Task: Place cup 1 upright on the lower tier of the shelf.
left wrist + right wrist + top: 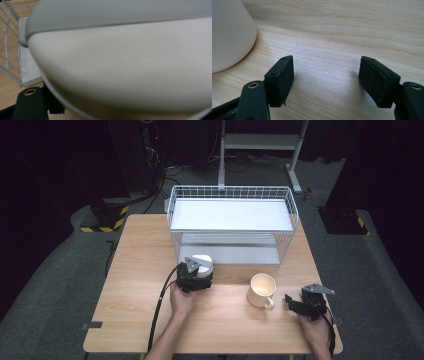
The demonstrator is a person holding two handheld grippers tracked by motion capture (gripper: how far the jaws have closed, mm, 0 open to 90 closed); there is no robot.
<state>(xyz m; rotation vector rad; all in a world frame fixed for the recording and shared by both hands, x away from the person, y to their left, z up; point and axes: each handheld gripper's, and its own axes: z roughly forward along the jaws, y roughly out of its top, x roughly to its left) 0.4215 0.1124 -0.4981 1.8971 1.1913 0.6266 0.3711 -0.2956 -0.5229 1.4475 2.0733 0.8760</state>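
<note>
A white-and-grey cup (204,264) stands on the wooden table (140,270) just in front of the wire basket. My left gripper (198,271) reaches it from the near side and is shut on it. In the left gripper view the cup (125,62) bulks very close, and one black finger (30,102) lies against its lower edge. A cream mug (262,290) with its handle toward the front right stands upright. My right gripper (290,302) rests to its right, pointing at it. It is open (325,75) with bare wood between the pads, and the mug (229,32) is off to the left.
A white wire basket (232,195) with a white shelf inside stands at the back middle of the table; its wires (8,50) show beside the cup. Cables trail from both grippers toward the front edge. Bare wood lies to the left and along the front.
</note>
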